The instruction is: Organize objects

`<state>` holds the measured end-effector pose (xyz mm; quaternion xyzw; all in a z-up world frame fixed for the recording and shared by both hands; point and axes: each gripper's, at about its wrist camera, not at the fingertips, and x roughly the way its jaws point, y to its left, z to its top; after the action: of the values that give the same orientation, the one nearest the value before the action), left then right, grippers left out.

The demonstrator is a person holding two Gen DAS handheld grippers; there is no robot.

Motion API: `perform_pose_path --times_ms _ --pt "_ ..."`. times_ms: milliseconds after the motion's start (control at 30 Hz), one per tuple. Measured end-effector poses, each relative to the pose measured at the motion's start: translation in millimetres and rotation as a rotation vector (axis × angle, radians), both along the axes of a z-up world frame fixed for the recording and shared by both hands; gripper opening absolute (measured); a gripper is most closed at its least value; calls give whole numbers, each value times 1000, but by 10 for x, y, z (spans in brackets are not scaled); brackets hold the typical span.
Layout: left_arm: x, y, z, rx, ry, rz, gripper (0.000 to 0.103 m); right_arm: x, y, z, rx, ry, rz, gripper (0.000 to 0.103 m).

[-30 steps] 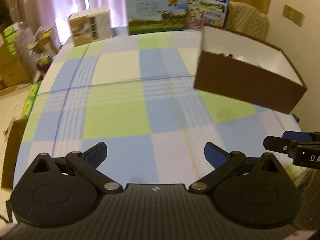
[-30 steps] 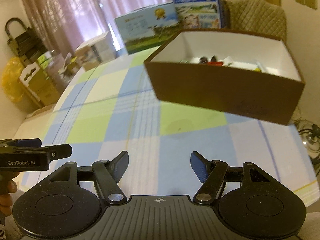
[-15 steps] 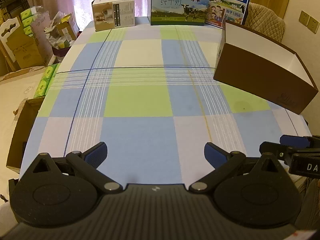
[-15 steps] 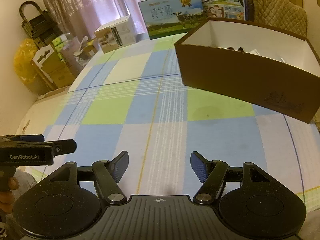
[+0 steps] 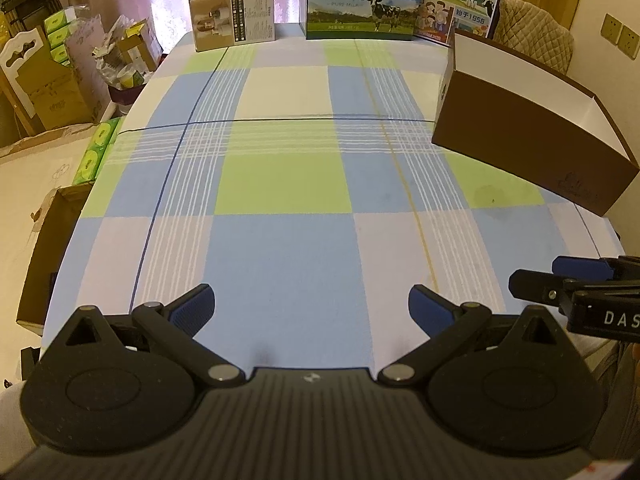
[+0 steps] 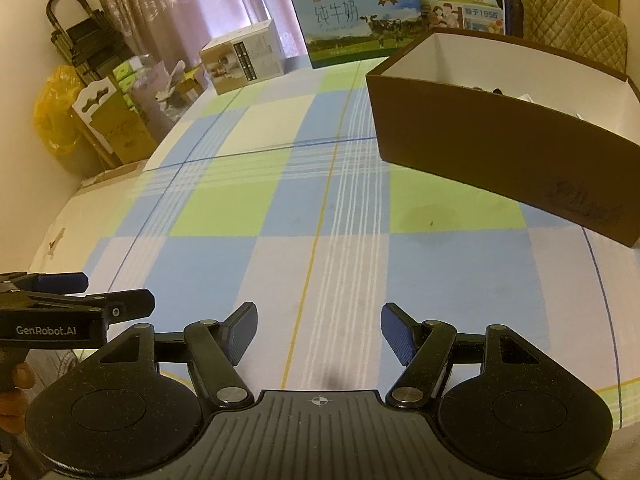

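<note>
Checked tablecloth (image 5: 280,184) under two empty grippers, left (image 5: 311,306) and right (image 6: 319,330) both spread, brown box (image 6: 480,140) beyond

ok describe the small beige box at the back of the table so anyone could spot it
Look to the far edge of the checked tablecloth, by the curtains. Left of the green-and-blue milk carton stands the beige box, apart, smaller and plainer, with a dark text panel.

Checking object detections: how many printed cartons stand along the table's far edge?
3: beige printed carton far left, green-blue milk carton centre, blue milk carton behind it, right. More could be hidden.
</note>
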<state>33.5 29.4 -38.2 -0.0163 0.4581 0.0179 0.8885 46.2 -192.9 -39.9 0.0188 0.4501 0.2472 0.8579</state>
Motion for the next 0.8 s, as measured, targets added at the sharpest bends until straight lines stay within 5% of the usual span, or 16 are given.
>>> perform_pose_path --times_ms 800 --pt "47 9 -110 0 36 11 102 30 7 -109 -7 29 3 66"
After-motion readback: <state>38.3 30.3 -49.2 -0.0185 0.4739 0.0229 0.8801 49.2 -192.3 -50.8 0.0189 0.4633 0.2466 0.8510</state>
